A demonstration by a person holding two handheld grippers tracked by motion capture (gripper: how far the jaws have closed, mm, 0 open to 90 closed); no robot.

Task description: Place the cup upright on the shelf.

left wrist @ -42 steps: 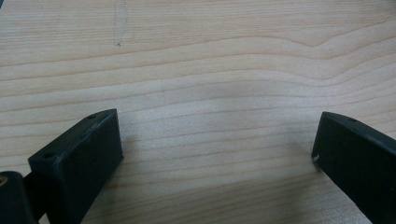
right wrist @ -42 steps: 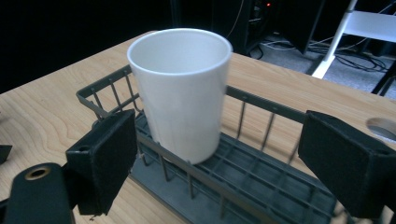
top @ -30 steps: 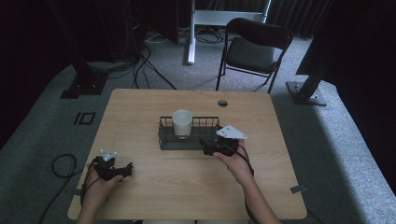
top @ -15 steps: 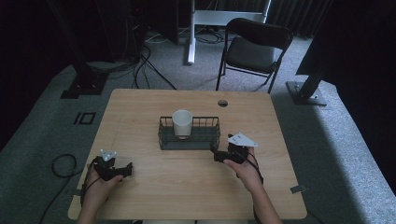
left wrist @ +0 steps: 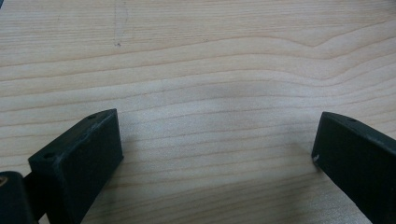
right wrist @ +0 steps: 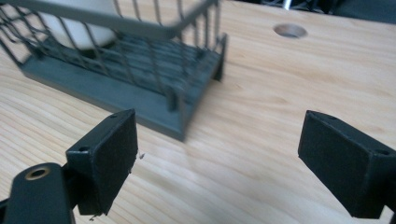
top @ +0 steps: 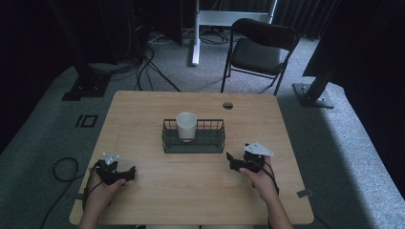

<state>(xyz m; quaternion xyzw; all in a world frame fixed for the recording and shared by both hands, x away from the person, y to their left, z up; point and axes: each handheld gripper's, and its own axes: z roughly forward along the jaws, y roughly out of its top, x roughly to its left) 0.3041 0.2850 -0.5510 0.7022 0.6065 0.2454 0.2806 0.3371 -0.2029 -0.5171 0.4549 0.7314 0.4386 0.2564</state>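
A white cup point(top: 186, 125) stands upright in the left part of a dark wire basket point(top: 210, 142) at the middle of the wooden table point(top: 191, 186). My right gripper point(top: 231, 161) is low over the table just right of and nearer than the basket, open, with nothing between its jaws. In the right gripper view the basket point(right wrist: 140, 84) fills the upper left with the cup point(right wrist: 79, 28) behind its mesh, and the gripper point(right wrist: 219, 149) stands wide. My left gripper point(top: 128, 173) rests near the front left edge, open over bare wood point(left wrist: 210, 93).
A round cable hole point(top: 228, 105) lies in the table behind the basket, also the hole point(right wrist: 289, 31) in the right gripper view. A black folding chair point(top: 258, 50) stands beyond the far edge. Cables point(top: 62, 167) lie on the floor at left.
My right gripper has drawn back from the basket's right end, toward the front right of the table. The left gripper has stayed put.
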